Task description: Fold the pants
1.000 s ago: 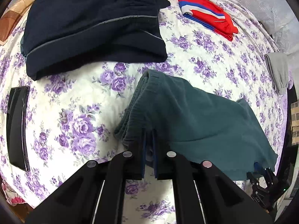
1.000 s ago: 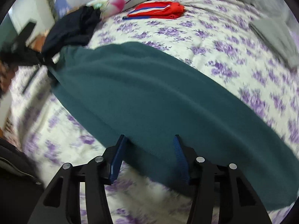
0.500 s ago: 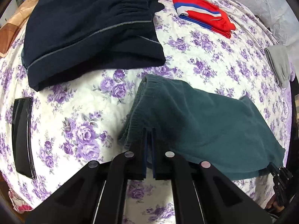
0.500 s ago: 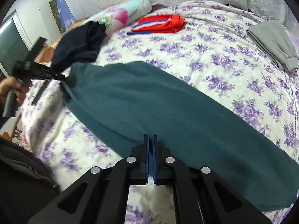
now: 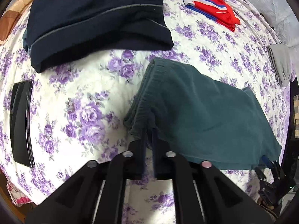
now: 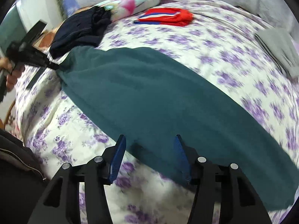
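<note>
Right now your left gripper [image 5: 149, 133] pinches the ribbed waistband corner of the teal pants [image 5: 201, 112], its fingertips partly buried in the fabric. Left of the pants lies a black phone [image 5: 21, 123]; beyond them, folded navy pants [image 5: 97, 18], with red shorts [image 5: 209, 5] further right. The pants stretch flat across the floral bedspread [image 5: 84, 97]. Your right gripper [image 6: 149, 149], shut half a second ago, now stands spread over the blurred hem.

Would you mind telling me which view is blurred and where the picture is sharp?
Right wrist view: motion blur smears the bedspread and grey garment, worst toward the right. Left wrist view: mostly sharp, green pants crisp, fisheye bending the bed's edges.
</note>
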Demonstrator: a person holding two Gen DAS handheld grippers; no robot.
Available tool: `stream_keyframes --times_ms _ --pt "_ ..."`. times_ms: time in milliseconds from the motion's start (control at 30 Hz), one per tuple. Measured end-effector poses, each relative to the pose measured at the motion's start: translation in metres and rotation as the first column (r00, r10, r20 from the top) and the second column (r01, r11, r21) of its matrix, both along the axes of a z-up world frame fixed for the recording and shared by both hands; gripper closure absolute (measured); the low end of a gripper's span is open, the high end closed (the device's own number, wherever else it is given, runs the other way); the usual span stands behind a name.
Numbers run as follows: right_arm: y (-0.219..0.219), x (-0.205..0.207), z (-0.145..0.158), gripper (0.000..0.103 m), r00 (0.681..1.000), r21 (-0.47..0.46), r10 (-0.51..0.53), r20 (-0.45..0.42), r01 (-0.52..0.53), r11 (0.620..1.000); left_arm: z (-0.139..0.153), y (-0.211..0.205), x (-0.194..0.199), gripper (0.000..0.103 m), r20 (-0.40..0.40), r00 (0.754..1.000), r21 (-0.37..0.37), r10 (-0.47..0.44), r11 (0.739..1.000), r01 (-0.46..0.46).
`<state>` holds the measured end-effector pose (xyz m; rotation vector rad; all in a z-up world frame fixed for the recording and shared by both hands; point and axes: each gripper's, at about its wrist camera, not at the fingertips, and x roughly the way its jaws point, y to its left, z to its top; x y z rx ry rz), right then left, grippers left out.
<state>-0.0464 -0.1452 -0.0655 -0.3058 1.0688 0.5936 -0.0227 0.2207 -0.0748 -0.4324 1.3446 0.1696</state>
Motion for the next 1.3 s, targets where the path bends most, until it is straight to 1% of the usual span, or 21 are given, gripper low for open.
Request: stream_keyframes --times_ms 33,100,167,300,367,433,533,567,600,633,700,767,800,933,1000,1133,1167,1233,1300 --pt "0.004 0.001 -0.001 0.050 1.000 -0.003 0.005 0.002 -0.005 1.000 0.001 0.001 -0.001 0.071 -0.008 1.000 -0.012 0.005 1.000 -0.005" --pt "0.008 0.005 0.000 0.050 1.000 0.000 0.005 0.001 -0.005 1.000 0.003 0.003 -0.003 0.055 -0.010 1.000 -0.027 0.026 0.999 -0.026" --pt "0.008 0.007 -0.001 0.050 1.000 0.001 0.003 0.000 -0.003 1.000 0.005 0.005 -0.005 0.055 -0.009 0.999 -0.045 0.040 0.998 -0.040" --pt "0.002 0.010 -0.002 0.050 1.000 0.012 -0.025 -0.016 0.025 1.000 -0.004 0.007 -0.005 0.055 -0.052 0.997 -0.127 0.057 0.990 -0.064" --pt "-0.003 0.011 -0.002 0.050 0.999 0.023 -0.040 -0.023 0.041 0.999 -0.008 0.003 -0.002 0.056 -0.064 0.996 -0.153 0.058 0.986 -0.067" --pt "-0.006 0.011 -0.001 0.050 0.998 0.034 -0.050 -0.024 0.050 0.998 -0.015 -0.001 0.004 0.057 -0.083 0.995 -0.163 0.051 0.985 -0.064" --pt "-0.009 0.010 0.002 0.050 0.998 0.046 -0.053 -0.019 0.054 0.997 -0.025 -0.002 0.012 0.065 -0.109 0.992 -0.168 0.070 0.982 -0.087" --pt "-0.010 0.010 0.003 0.050 0.998 0.053 -0.056 -0.018 0.057 0.997 -0.028 -0.002 0.014 0.071 -0.113 0.990 -0.175 0.079 0.980 -0.098" --pt "-0.011 0.010 0.004 0.050 0.998 0.058 -0.057 -0.017 0.058 0.997 -0.030 -0.002 0.015 0.088 -0.117 0.988 -0.173 0.097 0.978 -0.117" --pt "-0.013 0.010 0.005 0.050 0.998 0.064 -0.057 -0.018 0.058 0.996 -0.030 -0.002 0.015 0.097 -0.113 0.988 -0.159 0.108 0.979 -0.126" --pt "-0.012 0.009 0.004 0.050 0.999 0.063 -0.041 -0.030 0.042 0.997 -0.023 -0.007 0.015 0.099 -0.084 0.992 -0.122 0.096 0.987 -0.106" --pt "-0.007 0.007 0.001 0.050 0.999 0.056 -0.002 -0.047 0.005 0.998 -0.009 -0.014 0.014 0.099 -0.051 0.997 -0.059 0.062 0.996 -0.065" --pt "-0.005 0.006 0.000 0.050 0.999 0.049 0.012 -0.048 -0.009 0.999 -0.001 -0.016 0.014 0.099 -0.035 0.998 -0.041 0.046 0.998 -0.048" --pt "0.008 0.005 -0.006 0.050 0.997 0.021 0.059 -0.049 -0.058 0.998 0.018 -0.015 0.013 0.099 -0.002 0.999 -0.039 0.037 0.999 -0.037" --pt "0.013 0.006 -0.006 0.050 0.997 0.017 0.067 -0.047 -0.067 0.998 0.022 -0.015 0.013 0.099 0.009 0.999 -0.036 0.037 0.999 -0.036" --pt "0.026 0.008 -0.009 0.050 0.993 -0.017 0.110 -0.036 -0.111 0.994 0.028 -0.010 0.013 0.099 0.024 0.998 -0.063 0.058 0.996 -0.057" --pt "0.030 0.008 -0.011 0.051 0.992 -0.031 0.121 -0.034 -0.122 0.992 0.030 -0.009 0.013 0.099 0.030 0.998 -0.064 0.059 0.996 -0.057" --pt "0.033 0.010 -0.015 0.056 0.991 -0.053 0.127 -0.040 -0.129 0.990 0.033 -0.014 0.017 0.099 0.041 0.998 -0.064 0.056 0.997 -0.054" --pt "0.034 0.012 -0.016 0.056 0.991 -0.050 0.126 -0.043 -0.128 0.991 0.036 -0.012 0.018 0.099 0.047 0.997 -0.064 0.055 0.997 -0.052"
